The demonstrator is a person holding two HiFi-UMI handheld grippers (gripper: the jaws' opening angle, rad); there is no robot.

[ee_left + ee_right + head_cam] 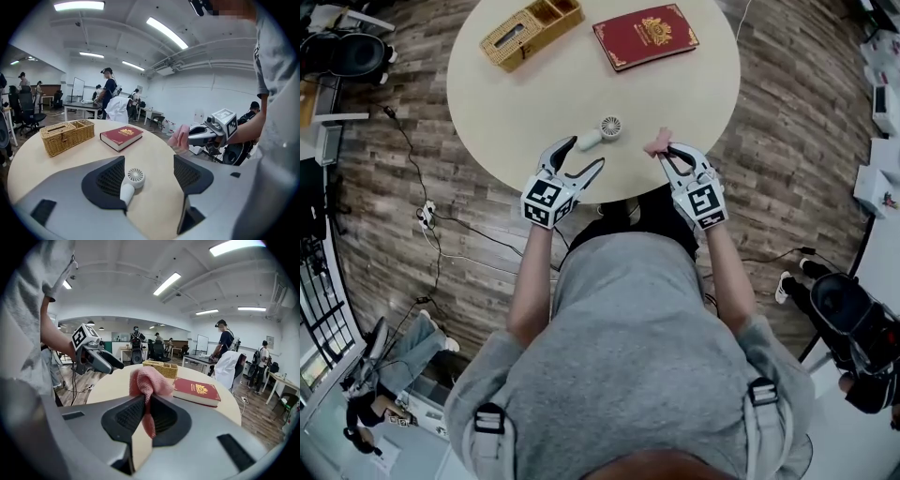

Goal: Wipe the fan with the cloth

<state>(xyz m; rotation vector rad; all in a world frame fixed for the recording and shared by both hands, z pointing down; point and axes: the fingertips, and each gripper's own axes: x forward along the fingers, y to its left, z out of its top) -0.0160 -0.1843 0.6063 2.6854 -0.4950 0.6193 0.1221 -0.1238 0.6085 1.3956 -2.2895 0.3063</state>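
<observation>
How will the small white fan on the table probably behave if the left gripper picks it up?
The fan looks small and plastic, so probably light and stiff. Lying flat with a rounded handle, it may roll or slide when nudged.

Round pale bench (703,94) carrying three things.
A small white fan (605,130) lies near the bench's edge, just ahead of the left hand-held gripper (587,152). A red book (645,36) and a wicker box (531,31) sit well beyond it, the box further left.

Wood floor (787,141); white walls (187,101)
</observation>
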